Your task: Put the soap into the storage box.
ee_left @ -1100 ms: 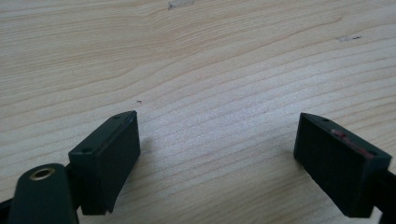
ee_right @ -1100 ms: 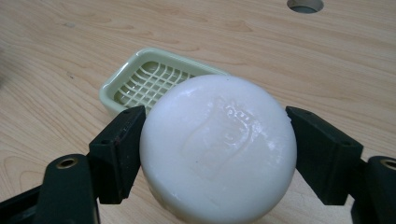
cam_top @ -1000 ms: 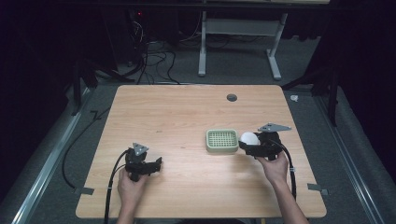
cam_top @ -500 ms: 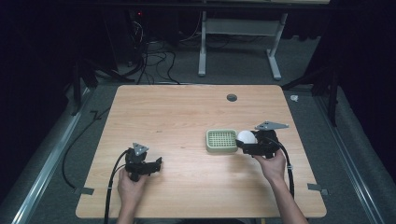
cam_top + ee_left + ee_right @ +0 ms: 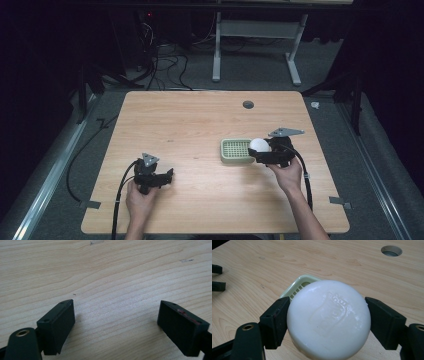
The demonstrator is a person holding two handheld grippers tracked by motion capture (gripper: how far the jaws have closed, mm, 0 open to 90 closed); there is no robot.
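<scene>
Dark room, pale wooden table [image 5: 200, 130]: soap heading for its green dish [image 5: 235, 150].
The right gripper [image 5: 264, 151] pinches the round white soap [image 5: 329, 317] by its sides at the dish's edge; it is likely hard and slippery, so grip its widest part. The left gripper [image 5: 159, 176] is spread, idle.

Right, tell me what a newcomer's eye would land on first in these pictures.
First comes the round white bar of soap, clamped between the jaws of the right hand-held gripper at the right side of the light wooden table. Just beyond it lies a pale green slotted plastic soap dish, and the soap hangs over the dish's right edge. The left hand-held gripper sits near the table's front left, jaws wide apart and holding nothing.
</scene>
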